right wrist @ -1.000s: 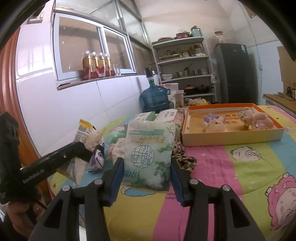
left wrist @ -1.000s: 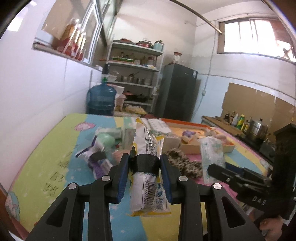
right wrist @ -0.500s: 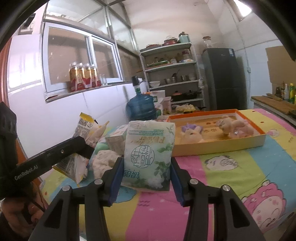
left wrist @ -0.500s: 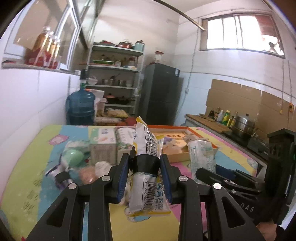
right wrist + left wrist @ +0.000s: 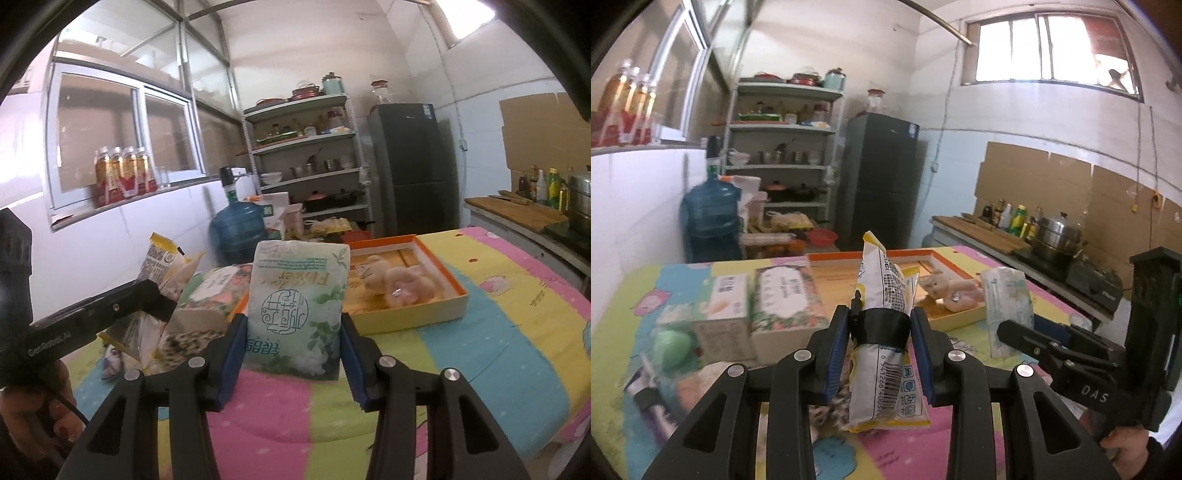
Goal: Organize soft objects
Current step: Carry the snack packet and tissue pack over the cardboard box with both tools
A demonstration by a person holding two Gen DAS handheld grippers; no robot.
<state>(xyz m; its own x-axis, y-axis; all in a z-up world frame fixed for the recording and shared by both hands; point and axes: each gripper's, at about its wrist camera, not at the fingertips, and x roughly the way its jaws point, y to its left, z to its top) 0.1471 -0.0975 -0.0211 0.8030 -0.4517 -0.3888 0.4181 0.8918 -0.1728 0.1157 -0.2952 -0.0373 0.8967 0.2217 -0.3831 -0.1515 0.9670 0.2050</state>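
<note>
My left gripper (image 5: 881, 325) is shut on a yellow and white snack bag (image 5: 882, 343) and holds it upright above the colourful table; it also shows in the right wrist view (image 5: 159, 273). My right gripper (image 5: 291, 332) is shut on a white and green tissue pack (image 5: 295, 310), also held up off the table; the pack shows in the left wrist view (image 5: 1008, 310). An orange tray (image 5: 432, 306) lies behind with a pink plush toy (image 5: 399, 284) in it; its rim shows in the left wrist view (image 5: 945, 258).
Tissue boxes (image 5: 786, 306) (image 5: 720, 314), a green round object (image 5: 670, 347) and other small items lie on the table's left. A leopard-print cloth (image 5: 184, 339) lies below the left gripper. A water jug (image 5: 709, 221), shelves (image 5: 783, 147) and a fridge (image 5: 882, 177) stand beyond.
Both grippers have risen and swung right toward the orange tray, each carrying its pack. The tray and plush now sit closer to the centre of both views.
</note>
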